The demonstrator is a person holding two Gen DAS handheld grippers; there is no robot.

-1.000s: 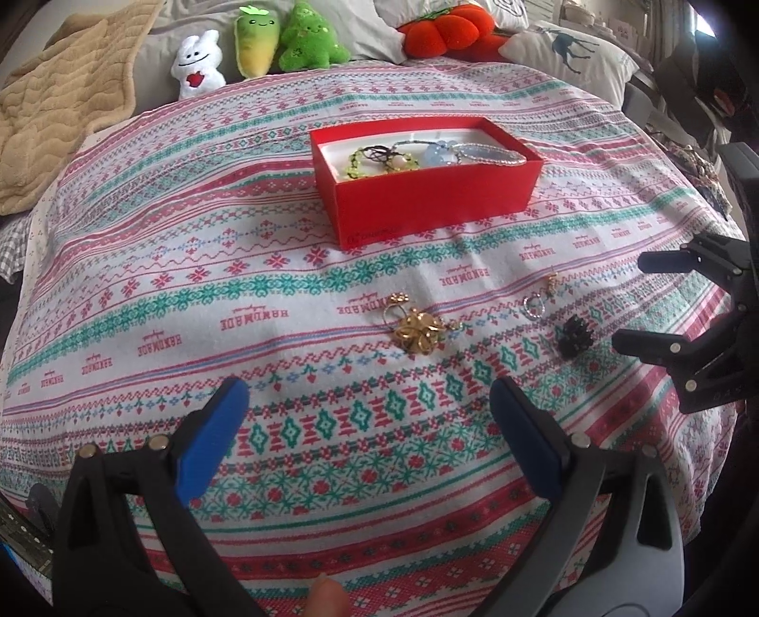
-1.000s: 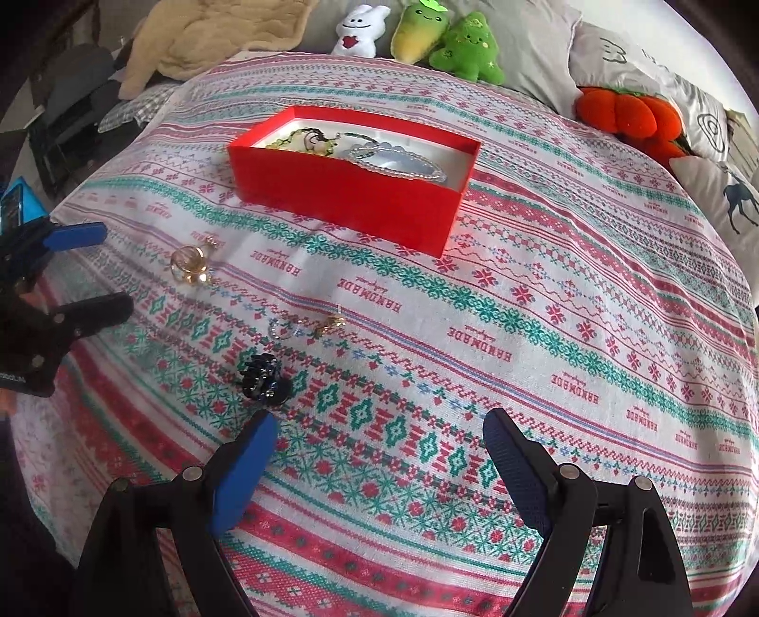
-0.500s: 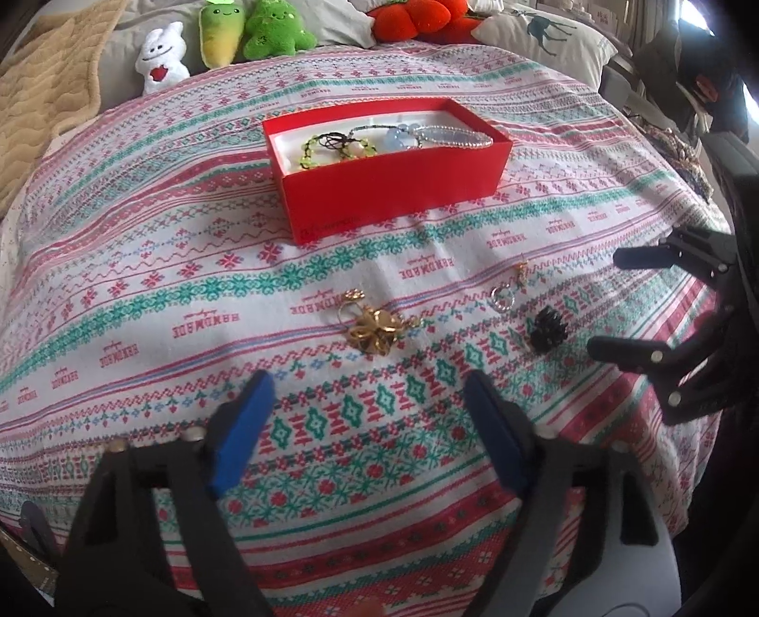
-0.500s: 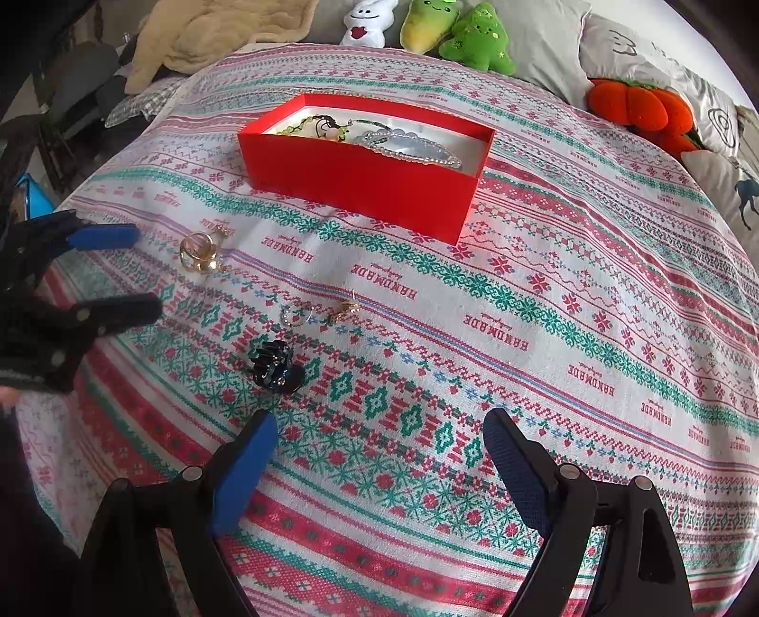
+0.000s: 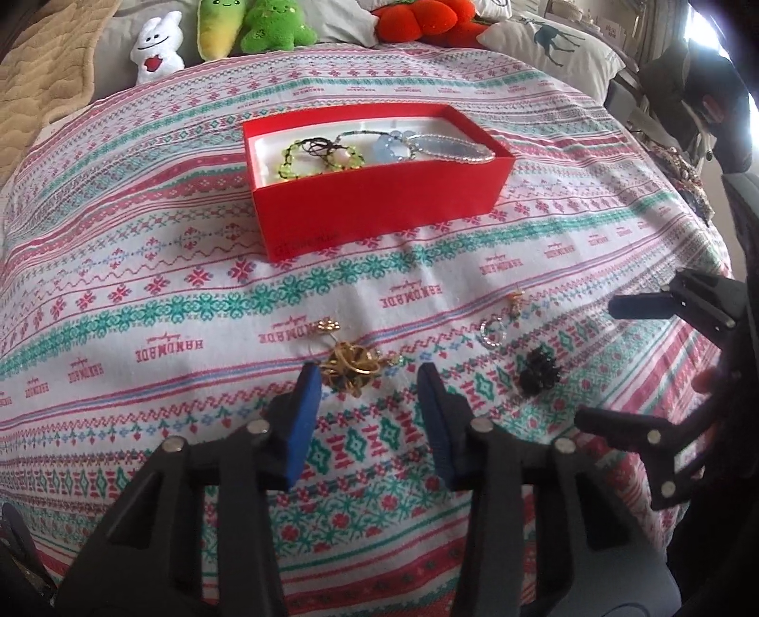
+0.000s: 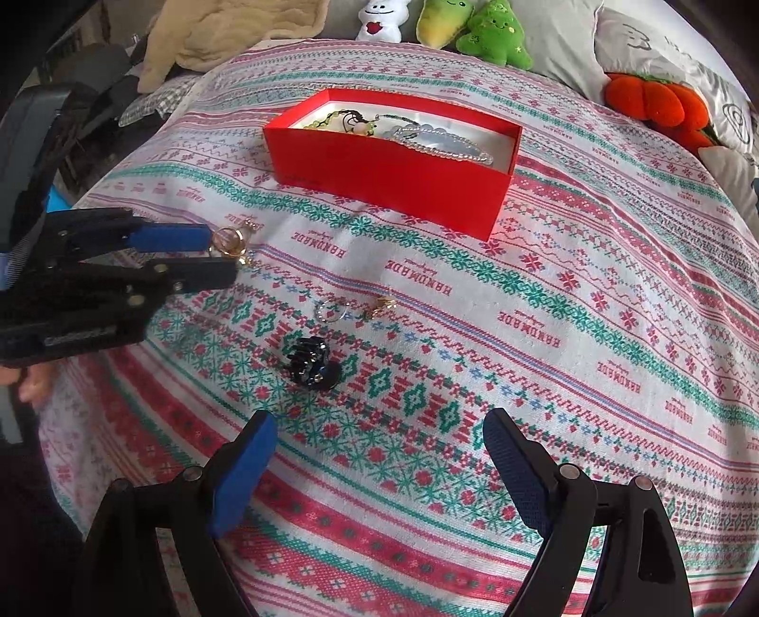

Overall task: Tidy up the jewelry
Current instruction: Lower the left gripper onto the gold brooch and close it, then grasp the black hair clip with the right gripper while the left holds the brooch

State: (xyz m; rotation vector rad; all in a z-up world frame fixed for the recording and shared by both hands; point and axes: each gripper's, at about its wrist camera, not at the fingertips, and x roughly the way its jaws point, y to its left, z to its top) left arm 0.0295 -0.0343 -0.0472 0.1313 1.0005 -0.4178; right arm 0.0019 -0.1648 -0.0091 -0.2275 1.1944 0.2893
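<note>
A red box [image 5: 379, 199] [image 6: 393, 175] with several bracelets inside sits on the patterned cloth. A gold brooch [image 5: 351, 363] [image 6: 230, 239] lies just ahead of my left gripper [image 5: 367, 379] [image 6: 220, 258], whose jaws are partly closed around it without gripping. A silver ring [image 5: 491, 332] [image 6: 329, 311], a small gold earring [image 5: 514, 299] [image 6: 379, 306] and a black hair claw [image 5: 538, 372] [image 6: 310, 363] lie to the right. My right gripper [image 6: 377, 432] [image 5: 616, 360] is open and empty, just behind the black claw.
Plush toys [image 5: 223, 28] [image 6: 474, 23] and pillows [image 5: 555, 47] line the far edge. A beige blanket [image 5: 38, 80] lies at the far left. The cloth [image 5: 142, 285] drops off at the right and near edges.
My left gripper moved forward and down to the gold brooch and its jaws narrowed around it. The right gripper moved slightly closer to the black claw.
</note>
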